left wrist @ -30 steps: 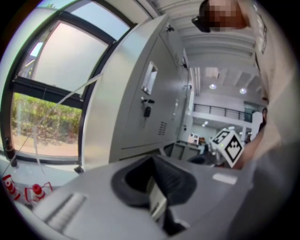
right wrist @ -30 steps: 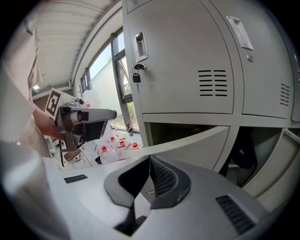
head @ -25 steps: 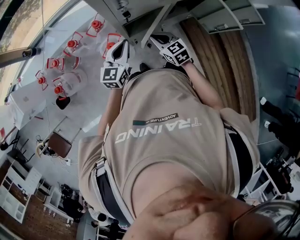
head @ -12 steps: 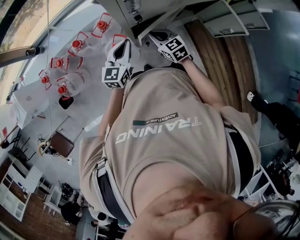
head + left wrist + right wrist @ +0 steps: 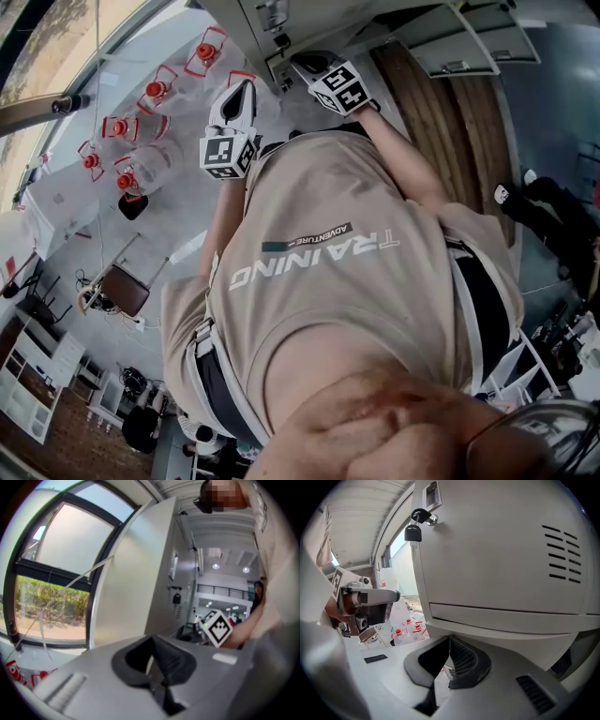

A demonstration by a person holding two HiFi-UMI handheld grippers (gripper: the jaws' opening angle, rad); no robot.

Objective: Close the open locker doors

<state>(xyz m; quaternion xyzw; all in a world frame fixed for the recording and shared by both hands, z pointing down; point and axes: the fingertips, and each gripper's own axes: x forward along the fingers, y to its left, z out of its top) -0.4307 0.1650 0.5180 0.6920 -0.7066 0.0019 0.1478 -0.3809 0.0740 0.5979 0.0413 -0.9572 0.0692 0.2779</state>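
Observation:
Grey lockers (image 5: 281, 19) fill the top of the head view. One locker door (image 5: 497, 545), with a key (image 5: 416, 523) in its lock and vent slots, fills the right gripper view. My right gripper (image 5: 449, 641) sits just below that door's lower edge, jaws shut on nothing; in the head view the right gripper (image 5: 302, 64) is up against the locker front. My left gripper (image 5: 242, 92) is held beside it, off the lockers, and in its own view the left gripper (image 5: 152, 641) is shut and empty, facing the locker's side panel (image 5: 136, 578). Another locker door (image 5: 469, 42) stands open at the upper right.
Several water bottles with red caps (image 5: 141, 159) stand on the floor to the left. A chair (image 5: 117, 286) sits lower left. A large window (image 5: 51, 573) is beyond the lockers. Another person's legs (image 5: 553, 206) are at the right edge.
My right gripper has moved up and left toward the lockers, and the door in front of it has swung in toward the cabinet. The left gripper has barely shifted.

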